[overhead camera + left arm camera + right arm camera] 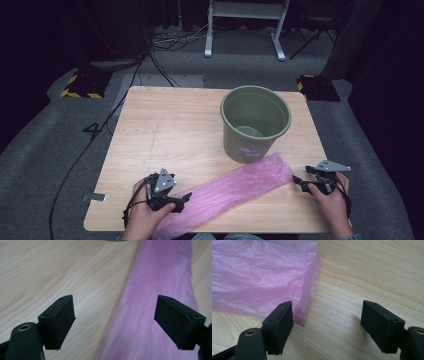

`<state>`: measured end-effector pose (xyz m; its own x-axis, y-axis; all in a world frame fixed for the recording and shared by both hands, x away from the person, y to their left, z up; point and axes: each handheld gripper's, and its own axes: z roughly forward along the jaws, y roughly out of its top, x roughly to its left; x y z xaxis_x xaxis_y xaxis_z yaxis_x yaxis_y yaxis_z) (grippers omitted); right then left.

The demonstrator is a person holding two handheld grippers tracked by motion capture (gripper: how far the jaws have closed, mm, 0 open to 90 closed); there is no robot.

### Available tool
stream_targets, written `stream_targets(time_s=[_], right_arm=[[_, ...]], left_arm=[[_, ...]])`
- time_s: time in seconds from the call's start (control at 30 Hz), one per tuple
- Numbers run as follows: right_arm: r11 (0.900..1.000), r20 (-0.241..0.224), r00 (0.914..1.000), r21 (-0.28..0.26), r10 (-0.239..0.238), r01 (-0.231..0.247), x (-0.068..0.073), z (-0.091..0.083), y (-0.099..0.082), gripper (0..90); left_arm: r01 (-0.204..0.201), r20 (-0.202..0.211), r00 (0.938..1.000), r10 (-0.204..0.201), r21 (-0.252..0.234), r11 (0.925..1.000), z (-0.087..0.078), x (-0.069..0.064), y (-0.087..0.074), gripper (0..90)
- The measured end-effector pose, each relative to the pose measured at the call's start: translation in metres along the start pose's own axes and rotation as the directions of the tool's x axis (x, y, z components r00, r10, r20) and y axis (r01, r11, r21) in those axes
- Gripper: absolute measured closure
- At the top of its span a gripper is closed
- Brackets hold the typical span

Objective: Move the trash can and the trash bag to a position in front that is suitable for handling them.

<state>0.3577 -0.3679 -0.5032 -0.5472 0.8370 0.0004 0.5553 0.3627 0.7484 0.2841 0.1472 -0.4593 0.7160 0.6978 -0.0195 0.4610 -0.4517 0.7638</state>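
A long pink plastic bag (232, 191) lies flat and slanted along the front of the wooden table (165, 130). A green bucket (255, 122) stands upright behind its right end. My left gripper (181, 201) hovers at the bag's near left part, jaws open, the bag (152, 290) lying under and ahead of them. My right gripper (299, 182) is open just off the bag's right end. In the right gripper view the bag's folded corner (304, 312) lies next to the left jaw, with bare wood between the jaws.
The bucket is empty apart from a pale disc at its bottom (249, 132). Cables (165, 40) and a white frame's legs (245, 30) sit on the grey floor beyond the table. Yellow-black striped blocks (80, 87) flank the far corners.
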Motion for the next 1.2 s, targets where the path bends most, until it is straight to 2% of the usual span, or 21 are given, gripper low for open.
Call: stream_targets(time_s=[0.03, 0.07, 0.13, 0.23, 0.27, 0.3, 0.43, 0.5, 0.6, 0.67, 0.7, 0.93, 1.03, 1.2], right_arm=[[1.0, 0.0, 1.0, 0.0, 0.0, 0.0, 0.0, 0.0, 0.0, 26.0], [1.0, 0.0, 1.0, 0.0, 0.0, 0.0, 0.0, 0.0, 0.0, 26.0], [1.0, 0.0, 1.0, 0.0, 0.0, 0.0, 0.0, 0.0, 0.0, 25.9], [1.0, 0.006, 1.0, 0.001, 0.004, -0.004, 0.001, 0.0, 0.0, 25.7], [1.0, 0.009, 1.0, 0.002, 0.005, -0.005, 0.001, 0.0, 0.0, 25.7], [1.0, 0.011, 0.9999, 0.001, 0.006, -0.006, 0.002, 0.0, 0.0, 25.7], [0.9999, 0.02, 0.9997, 0.001, 0.016, -0.016, 0.005, -0.001, -0.001, 25.6], [0.9998, 0.025, 0.9995, 0.001, 0.02, -0.02, 0.006, -0.001, -0.001, 25.6], [0.9997, 0.035, 0.9991, 0.001, 0.025, -0.025, 0.008, -0.001, -0.001, 25.4], [0.9996, 0.038, 0.9989, 0.001, 0.029, -0.029, 0.008, -0.001, -0.001, 25.2], [0.9994, 0.042, 0.9986, 0.001, 0.033, -0.033, 0.01, -0.001, 0.0, 25.1], [0.9996, 0.038, 0.9989, 0.001, 0.028, -0.028, 0.016, 0.0, 0.0, 25.1], [0.9997, 0.035, 0.9991, 0.0, 0.025, -0.025, 0.018, 0.0, 0.0, 25.0], [0.9999, 0.019, 0.9998, 0.007, 0.011, -0.011, 0.026, 0.0, 0.0, 24.8]], left_arm=[[-0.019, 0.02, 0.9996, 0.019, 0.007, 0.9998, 0.007, -0.008, 0.004, 16.9], [-0.019, 0.02, 0.9996, 0.019, 0.007, 0.9998, 0.007, -0.008, 0.004, 16.9], [-0.041, 0.06, 0.9974, 0.04, 0.018, 0.999, 0.02, -0.021, 0.011, 16.9], [-0.053, 0.069, 0.9962, 0.052, 0.012, 0.9985, 0.027, -0.028, 0.016, 16.9], [-0.067, 0.079, 0.9947, 0.066, 0.007, 0.9977, 0.034, -0.035, 0.022, 16.9], [-0.067, 0.079, 0.9947, 0.066, 0.007, 0.9977, 0.034, -0.035, 0.022, 16.9], [-0.11, 0.111, 0.9881, 0.107, 0.021, 0.9937, 0.051, -0.049, 0.03, 17.4], [-0.122, 0.113, 0.9866, 0.118, 0.029, 0.9921, 0.054, -0.052, 0.031, 17.9], [-0.16, 0.112, 0.9819, 0.153, 0.06, 0.9852, 0.067, -0.059, 0.032, 17.9], [-0.166, 0.116, 0.9807, 0.157, 0.065, 0.984, 0.07, -0.061, 0.033, 17.8], [-0.18, 0.116, 0.9785, 0.17, 0.077, 0.9807, 0.076, -0.063, 0.032, 17.4], [-0.204, 0.097, 0.9764, 0.193, 0.122, 0.9713, 0.088, -0.056, 0.027, 18.2], [-0.178, 0.11, 0.9803, 0.164, 0.128, 0.9758, 0.087, -0.05, 0.024, 19.0], [-0.177, 0.082, 0.9826, 0.167, 0.147, 0.9731, 0.081, -0.04, 0.022, 19.3]])
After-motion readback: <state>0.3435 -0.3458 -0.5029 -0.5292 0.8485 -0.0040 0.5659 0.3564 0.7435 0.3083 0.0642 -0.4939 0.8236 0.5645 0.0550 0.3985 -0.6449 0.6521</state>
